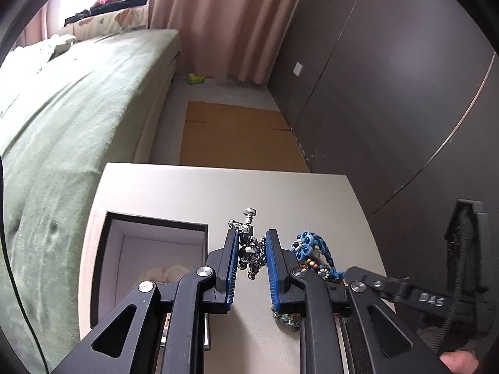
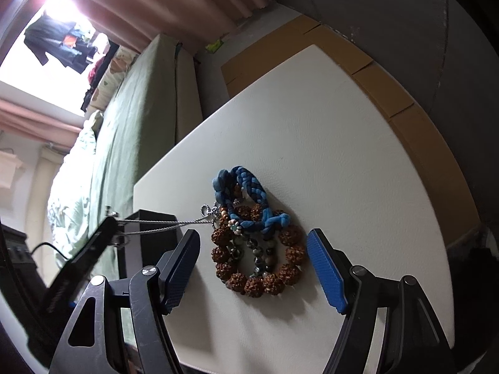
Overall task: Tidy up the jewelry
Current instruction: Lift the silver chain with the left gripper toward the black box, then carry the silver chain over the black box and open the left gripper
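My left gripper [image 1: 251, 243] is shut on a silver metal bracelet [image 1: 248, 246] and holds it just above the white table [image 1: 218, 187]. In the right wrist view the bracelet's silver chain [image 2: 162, 226] stretches from the left gripper's fingers to the jewelry pile. That pile holds a blue braided bracelet [image 2: 249, 199], a brown bead bracelet [image 2: 259, 255] and a dark bead bracelet [image 2: 259, 249]. My right gripper [image 2: 252, 249] is open, its jaws on either side of the pile. An open black jewelry box [image 1: 149, 249] with a white lining stands left of the left gripper.
A green bed [image 1: 62, 124] runs along the left. Flat cardboard [image 1: 237, 137] lies on the floor beyond the table's far edge. A dark wardrobe [image 1: 389, 93] stands at the right. The blue bracelet [image 1: 312, 249] lies right of the left gripper.
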Action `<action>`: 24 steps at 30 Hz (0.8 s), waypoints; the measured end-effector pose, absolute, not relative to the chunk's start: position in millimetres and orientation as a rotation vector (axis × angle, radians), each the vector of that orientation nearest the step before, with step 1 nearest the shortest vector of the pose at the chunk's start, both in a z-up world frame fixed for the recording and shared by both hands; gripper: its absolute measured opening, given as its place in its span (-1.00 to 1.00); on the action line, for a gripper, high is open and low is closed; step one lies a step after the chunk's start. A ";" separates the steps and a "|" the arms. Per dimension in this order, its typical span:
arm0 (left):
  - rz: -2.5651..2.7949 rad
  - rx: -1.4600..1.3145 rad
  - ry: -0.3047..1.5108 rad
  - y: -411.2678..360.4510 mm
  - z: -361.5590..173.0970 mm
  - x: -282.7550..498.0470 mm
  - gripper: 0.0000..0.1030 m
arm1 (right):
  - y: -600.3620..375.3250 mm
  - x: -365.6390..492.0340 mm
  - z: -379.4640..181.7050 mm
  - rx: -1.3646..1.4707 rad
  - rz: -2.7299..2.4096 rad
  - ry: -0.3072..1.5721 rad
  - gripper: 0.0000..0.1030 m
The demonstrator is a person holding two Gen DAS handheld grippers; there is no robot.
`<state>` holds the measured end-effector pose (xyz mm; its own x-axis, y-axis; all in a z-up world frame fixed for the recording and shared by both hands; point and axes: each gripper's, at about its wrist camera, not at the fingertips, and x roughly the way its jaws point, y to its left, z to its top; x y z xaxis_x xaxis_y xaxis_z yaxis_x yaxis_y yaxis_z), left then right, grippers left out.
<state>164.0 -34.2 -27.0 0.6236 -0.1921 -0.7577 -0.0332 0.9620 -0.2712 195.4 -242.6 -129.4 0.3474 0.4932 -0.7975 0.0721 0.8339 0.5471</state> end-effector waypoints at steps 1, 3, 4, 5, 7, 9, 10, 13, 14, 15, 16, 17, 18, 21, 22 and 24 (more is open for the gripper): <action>-0.094 -0.276 0.894 -32.8 -26.0 164.9 -0.65 | -239.3 197.2 -130.7 0.541 0.297 1.199 0.40; -0.095 -0.284 0.891 -28.8 -24.1 163.5 -0.65 | -235.8 200.7 -134.4 0.541 0.306 1.207 0.40; -0.094 -0.290 0.888 -26.3 -22.6 163.6 -0.65 | -236.6 201.8 -137.3 0.551 0.311 1.211 0.40; -0.095 -0.294 0.886 -25.8 -22.7 164.5 -0.65 | -238.3 203.1 -138.4 0.560 0.312 1.211 0.39; -0.099 -0.311 0.881 -19.7 -19.4 163.9 -0.65 | -243.7 204.4 -140.7 0.582 0.306 1.210 0.37; -0.102 -0.323 0.877 -14.9 -18.4 164.1 -0.65 | -247.5 203.6 -141.4 0.601 0.310 1.202 0.32; -0.102 -0.328 0.876 -12.9 -17.6 163.8 -0.65 | -248.5 203.5 -141.5 0.602 0.309 1.199 0.31; -0.101 -0.348 0.871 -3.2 -14.7 161.9 -0.65 | -246.2 205.0 -142.7 0.583 0.292 1.192 0.29; -0.101 -0.351 0.870 -2.1 -13.9 162.0 -0.65 | -244.8 206.1 -143.4 0.578 0.289 1.193 0.28; -0.101 -0.355 0.868 -0.2 -12.9 161.5 -0.65 | -242.7 207.8 -144.8 0.573 0.288 1.193 0.26; -0.102 -0.358 0.866 1.6 -12.0 161.0 -0.65 | -240.0 209.9 -146.0 0.566 0.286 1.189 0.24; -0.103 -0.359 0.866 2.7 -11.6 161.0 -0.65 | -237.0 213.8 -145.7 0.560 0.285 1.185 0.24; -0.105 -0.360 0.867 3.4 -11.6 160.8 -0.65 | -234.2 216.7 -146.4 0.550 0.285 1.181 0.23; -0.105 -0.361 0.870 4.0 -12.3 160.4 -0.65 | -223.3 225.6 -153.6 0.528 0.293 1.186 0.16; -0.106 -0.361 0.872 4.1 -12.6 160.4 -0.65 | -221.2 227.4 -155.8 0.523 0.294 1.191 0.11; -0.106 -0.360 0.872 4.7 -13.0 161.2 -0.65 | -217.3 231.3 -158.7 0.503 0.287 1.192 -0.05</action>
<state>161.2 4.7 -13.0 0.6420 -0.2365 -0.7293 -0.0544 0.9348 -0.3510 231.3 -217.3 -158.7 0.3525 0.4682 -0.8102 0.0482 0.8556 0.5154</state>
